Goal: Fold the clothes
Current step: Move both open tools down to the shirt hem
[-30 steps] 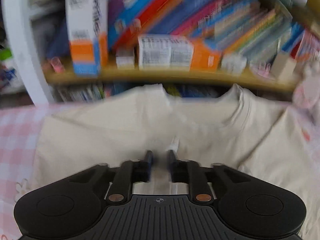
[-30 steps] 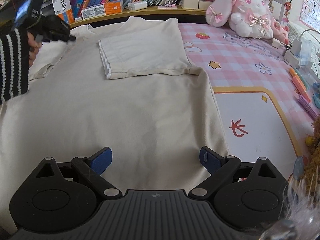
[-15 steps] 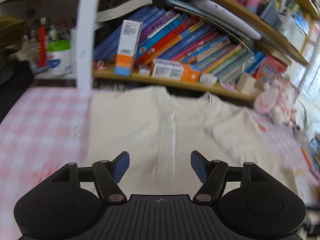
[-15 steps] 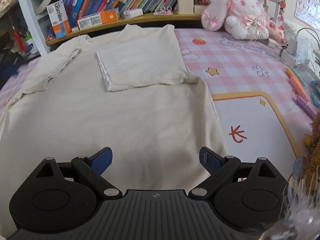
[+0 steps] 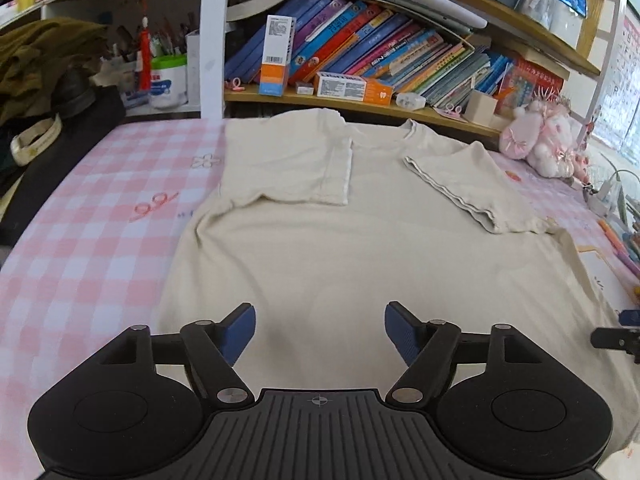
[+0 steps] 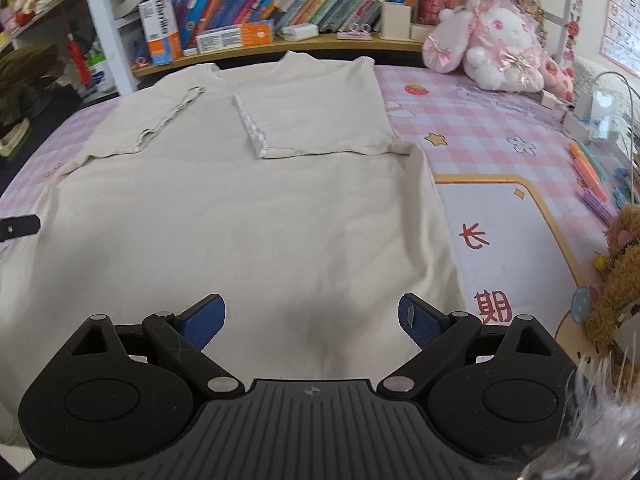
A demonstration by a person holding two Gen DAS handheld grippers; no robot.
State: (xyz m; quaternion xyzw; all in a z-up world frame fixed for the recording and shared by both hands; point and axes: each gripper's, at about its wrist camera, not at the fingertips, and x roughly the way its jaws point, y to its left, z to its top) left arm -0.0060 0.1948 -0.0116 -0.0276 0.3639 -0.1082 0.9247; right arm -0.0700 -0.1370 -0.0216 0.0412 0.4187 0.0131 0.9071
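Two bookshelves (image 5: 360, 100) behind pink checked tablecloth (image 5: 80, 240)

Left claw (image 5: 320, 330) and right claw (image 6: 312, 318) agape, empty.

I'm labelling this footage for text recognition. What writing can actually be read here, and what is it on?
"usmile": upright orange and white box on the shelf.
"长": red character on the table mat.
"期": red character on the same mat, nearer the right gripper.
Alphabet letters on the wall chart: too small to read reliably.
Book spines, flat orange box and the barcode label: too small or blurred.
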